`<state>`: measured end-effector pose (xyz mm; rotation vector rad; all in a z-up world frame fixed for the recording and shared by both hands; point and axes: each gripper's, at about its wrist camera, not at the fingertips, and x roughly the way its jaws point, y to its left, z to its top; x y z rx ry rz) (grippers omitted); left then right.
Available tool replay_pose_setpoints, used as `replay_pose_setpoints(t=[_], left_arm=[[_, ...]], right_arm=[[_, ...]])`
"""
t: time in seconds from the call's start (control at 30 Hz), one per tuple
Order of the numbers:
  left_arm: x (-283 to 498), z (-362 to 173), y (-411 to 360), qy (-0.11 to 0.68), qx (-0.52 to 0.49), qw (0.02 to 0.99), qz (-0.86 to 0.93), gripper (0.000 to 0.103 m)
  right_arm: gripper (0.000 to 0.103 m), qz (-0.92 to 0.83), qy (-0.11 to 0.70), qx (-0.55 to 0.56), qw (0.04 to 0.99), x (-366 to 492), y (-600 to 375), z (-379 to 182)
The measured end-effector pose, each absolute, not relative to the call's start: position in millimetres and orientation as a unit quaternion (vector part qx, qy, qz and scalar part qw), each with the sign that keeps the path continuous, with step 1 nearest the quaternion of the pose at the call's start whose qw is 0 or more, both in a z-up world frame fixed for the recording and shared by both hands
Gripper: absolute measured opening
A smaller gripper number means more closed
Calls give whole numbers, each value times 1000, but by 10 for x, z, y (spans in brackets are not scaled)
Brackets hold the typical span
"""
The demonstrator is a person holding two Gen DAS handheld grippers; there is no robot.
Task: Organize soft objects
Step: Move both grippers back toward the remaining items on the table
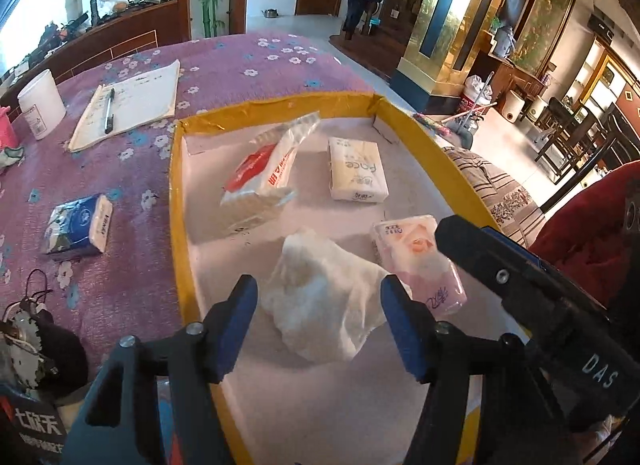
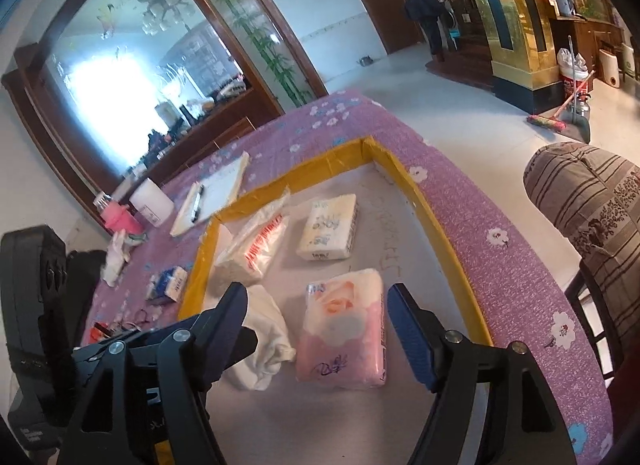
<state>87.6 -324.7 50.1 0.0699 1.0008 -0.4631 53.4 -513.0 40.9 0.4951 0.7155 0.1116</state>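
Observation:
A yellow-rimmed tray (image 1: 175,185) (image 2: 440,225) lies on the purple flowered cloth. In it are a red-and-white tissue pack (image 1: 262,175) (image 2: 256,245), a cream tissue pack (image 1: 356,169) (image 2: 328,227), a pink tissue pack (image 1: 420,265) (image 2: 344,329) and a crumpled white cloth (image 1: 320,301) (image 2: 264,341). My left gripper (image 1: 318,329) stands open just above the white cloth, its pads apart from it. My right gripper (image 2: 316,329) stands open around the pink pack, not pressing on it. A blue tissue pack (image 1: 80,225) (image 2: 170,285) lies on the cloth left of the tray.
A notebook with a pen (image 1: 128,105) (image 2: 212,193), a white cup (image 1: 40,103) (image 2: 152,201) and a pink bottle (image 2: 118,217) stand on the table's far left. A black object with a cord (image 1: 36,329) lies near left. A striped chair (image 2: 592,205) is at right.

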Motion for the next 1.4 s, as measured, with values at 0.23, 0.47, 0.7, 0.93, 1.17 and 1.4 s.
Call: replay_pose_setpoints(t=[0.23,0.47,0.7,0.93,1.17,1.4], left_arm=[[705,671,-3163,463,36,857,-222,63],[348,894,-2875,446,22,866,-225,63],[-160,1152,-2275,410,3,883,-228,66],[-568,1179,-1443,390,-19,898,-200,66],[-727,1067,-569,389,-41,910,-137,67],[-679,919,245,393,-42,917,-52,68]], right_arm=[[77,62,326,244,911,442,-5158,469],[77,96,292,205,929,344,-4968,629],[77,161,254,131,945,205,-4558,773],[77,204,271,137,931,160,-4285,715],[77,305,265,121,907,-313,-3544,838],[80,409,293,65,862,-654,-2630,747]])
